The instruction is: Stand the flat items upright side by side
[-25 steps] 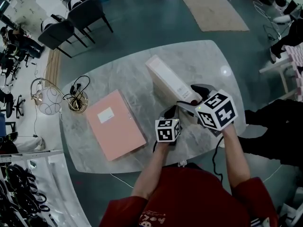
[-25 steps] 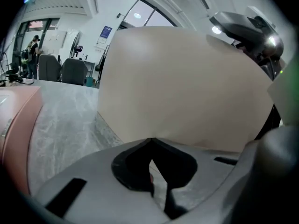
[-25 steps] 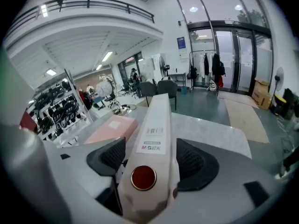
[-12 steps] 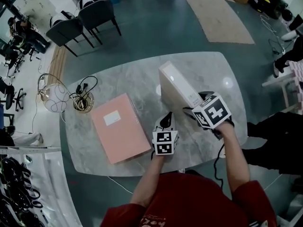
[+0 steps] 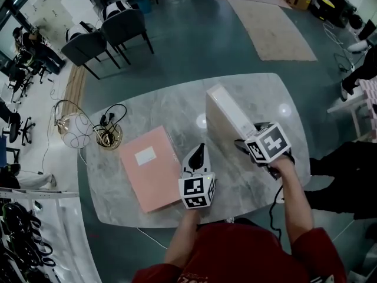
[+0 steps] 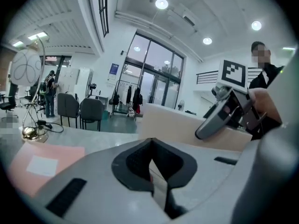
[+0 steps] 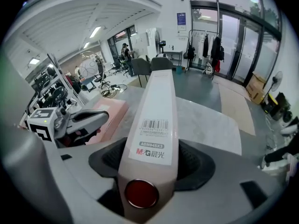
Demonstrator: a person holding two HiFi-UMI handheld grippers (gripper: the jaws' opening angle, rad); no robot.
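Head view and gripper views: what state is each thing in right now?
beige box: upright on its edge, spine gripped.
pink box: lying flat on the table.
left hand-held gripper: shut, empty.
right hand-held gripper: jaws just been closing, clamped on the beige box's spine.

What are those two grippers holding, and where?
The right gripper, its jaws just closing, clasps the upright beige file box by its spine, near the end. The left gripper holds nothing.

Marble table [image 5: 162,108], two dark chairs [image 5: 128,23], beige rug [image 5: 272,25]
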